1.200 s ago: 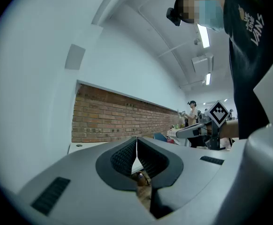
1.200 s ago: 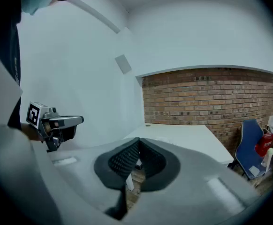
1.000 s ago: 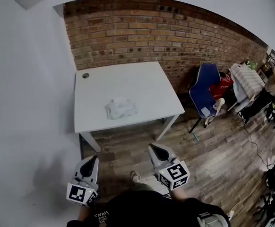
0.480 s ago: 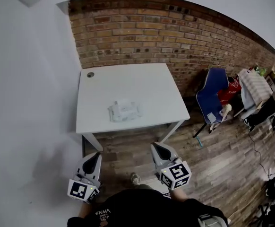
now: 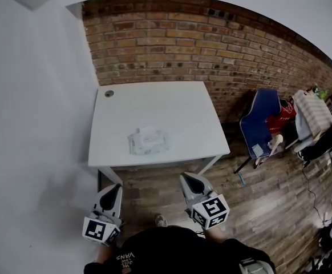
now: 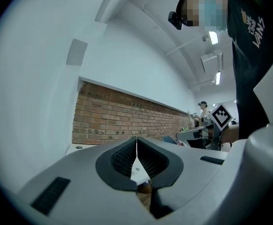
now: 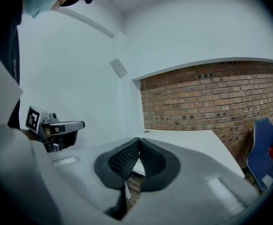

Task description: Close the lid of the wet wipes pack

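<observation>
The wet wipes pack point(image 5: 148, 140), pale and crinkled, lies near the middle of the white table point(image 5: 177, 104) in the head view. I cannot tell how its lid stands from here. Both grippers hang short of the table's near edge, over the wooden floor. My left gripper point(image 5: 116, 186) is shut with nothing in it, its jaws meeting in a thin line point(image 6: 136, 146). My right gripper point(image 5: 183, 177) is shut and empty too point(image 7: 138, 146), and points towards the table front. The pack does not show clearly in either gripper view.
A brick wall point(image 5: 211, 44) runs behind the table and a white wall point(image 5: 35, 107) stands at its left. A small round grommet point(image 5: 109, 93) sits at the table's far left corner. A blue chair point(image 5: 260, 124) and clutter stand to the right.
The table and pack have slid a little lower and closer in the head view as the person walks towards them. Both grippers stay shut in the same pose.
</observation>
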The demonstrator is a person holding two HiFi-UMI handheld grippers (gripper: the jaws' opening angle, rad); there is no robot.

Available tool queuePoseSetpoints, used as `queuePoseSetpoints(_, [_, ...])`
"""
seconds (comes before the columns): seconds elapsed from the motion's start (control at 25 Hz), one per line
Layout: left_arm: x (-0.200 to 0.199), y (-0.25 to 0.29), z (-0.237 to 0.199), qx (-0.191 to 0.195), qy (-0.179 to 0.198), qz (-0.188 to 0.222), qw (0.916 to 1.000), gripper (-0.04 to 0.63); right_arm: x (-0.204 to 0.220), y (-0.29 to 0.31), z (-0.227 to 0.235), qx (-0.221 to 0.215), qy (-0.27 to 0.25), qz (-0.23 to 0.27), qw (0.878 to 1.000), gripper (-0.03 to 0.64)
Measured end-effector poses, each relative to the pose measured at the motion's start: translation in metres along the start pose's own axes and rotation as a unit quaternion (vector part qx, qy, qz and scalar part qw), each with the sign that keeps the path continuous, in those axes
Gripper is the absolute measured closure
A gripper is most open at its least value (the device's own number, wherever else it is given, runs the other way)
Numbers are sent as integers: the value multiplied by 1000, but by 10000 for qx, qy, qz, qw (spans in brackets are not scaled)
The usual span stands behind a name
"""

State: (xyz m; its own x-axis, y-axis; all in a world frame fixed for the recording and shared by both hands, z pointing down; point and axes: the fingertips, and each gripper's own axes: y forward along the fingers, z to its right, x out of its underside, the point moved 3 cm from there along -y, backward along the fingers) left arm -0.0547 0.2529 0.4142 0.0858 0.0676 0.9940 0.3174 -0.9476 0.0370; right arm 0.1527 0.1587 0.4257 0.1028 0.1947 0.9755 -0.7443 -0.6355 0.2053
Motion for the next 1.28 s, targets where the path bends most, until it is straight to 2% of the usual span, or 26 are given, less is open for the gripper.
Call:
queuePoseSetpoints(0.2, [1, 20, -1, -144, 5, 75, 9999, 592, -2, 14, 18, -198, -37, -19, 9998, 620])
queuePoseSetpoints(0.32, [2, 30, -1, -193, 27, 259, 9995, 592, -3, 21, 27, -316, -31, 12, 9995, 620])
queuePoseSetpoints(0.64, [6, 45, -1, -361, -62, -16, 9993, 592, -3, 34, 40, -499, 80, 23, 9987, 620])
queuePoseSetpoints(0.8, [8, 53, -10, -255, 0, 155, 9996, 592, 2, 42, 41, -487, 118, -47, 9987, 620])
queuePoseSetpoints(0.92, [12, 60, -20, -179, -80, 74, 9998, 592, 0, 51, 41, -400, 152, -38, 9991, 620])
queuePoseSetpoints(1.04, [4, 71, -34, 4, -33, 239, 9997, 592, -6, 63, 41, -286, 147, 30, 9995, 620])
queuePoseSetpoints(1.16, [6, 82, -48, 73, -172, -81, 9998, 592, -8, 77, 40, -173, 214, 31, 9996, 620])
queuePoseSetpoints(1.28, [2, 94, -64, 256, -143, -119, 9995, 592, -12, 93, 39, -51, 260, 20, 9996, 620])
